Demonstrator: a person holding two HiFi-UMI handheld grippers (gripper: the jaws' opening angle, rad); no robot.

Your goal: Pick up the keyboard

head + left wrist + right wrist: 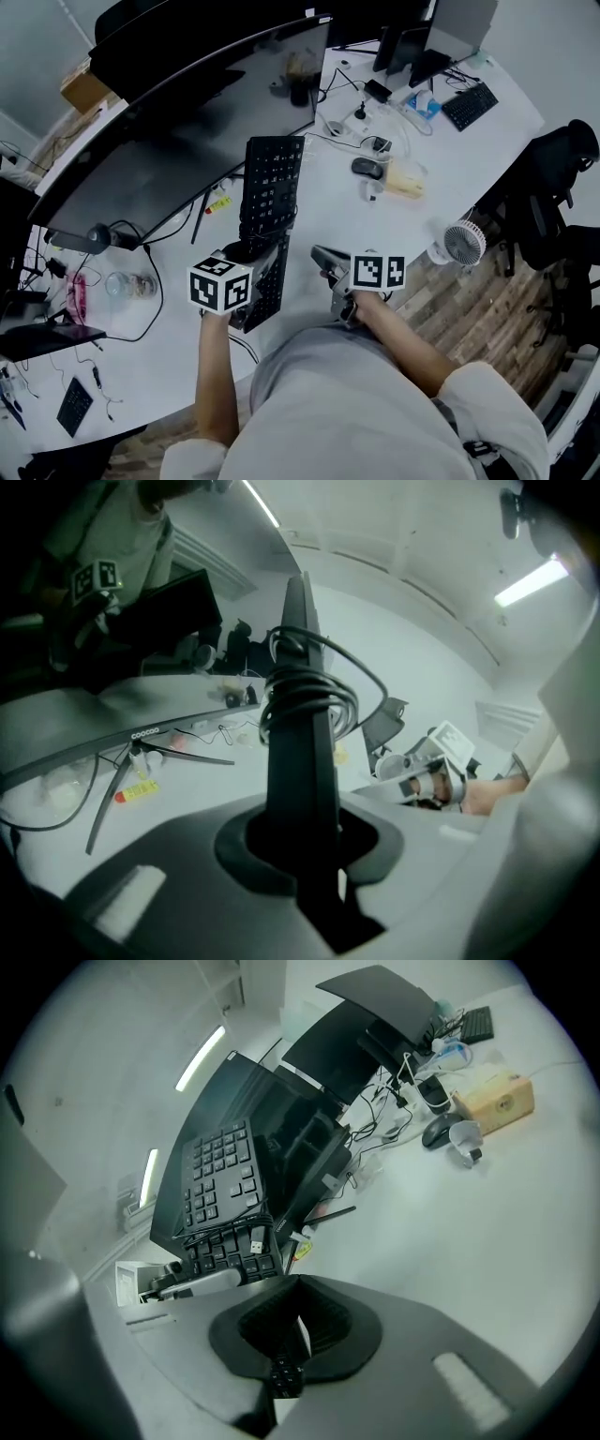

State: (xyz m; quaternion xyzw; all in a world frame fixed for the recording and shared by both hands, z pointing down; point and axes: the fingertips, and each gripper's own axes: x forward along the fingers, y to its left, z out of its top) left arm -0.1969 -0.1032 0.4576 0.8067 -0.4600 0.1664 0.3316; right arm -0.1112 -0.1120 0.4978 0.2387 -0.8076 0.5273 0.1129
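Note:
The black keyboard (271,211) lies lengthwise away from me over the white desk (309,225), its cable wound around it. My left gripper (248,255) is shut on the near end. In the left gripper view the keyboard (298,714) rises edge-on from between the jaws of the left gripper (305,855), with the cable coiled round it. In the right gripper view the keyboard (225,1194) stands tilted up off the desk, a USB plug (258,1238) hanging on it. My right gripper (327,259) is beside the keyboard, apart from it; the right gripper (281,1358) is shut on nothing.
A wide curved monitor (187,122) stands just behind the keyboard. To the right are a mouse (367,168), a beige box (405,178) and a small white fan (462,244) at the desk edge. A second keyboard (469,105) sits far right. A red-and-yellow tube (217,203) lies under the monitor.

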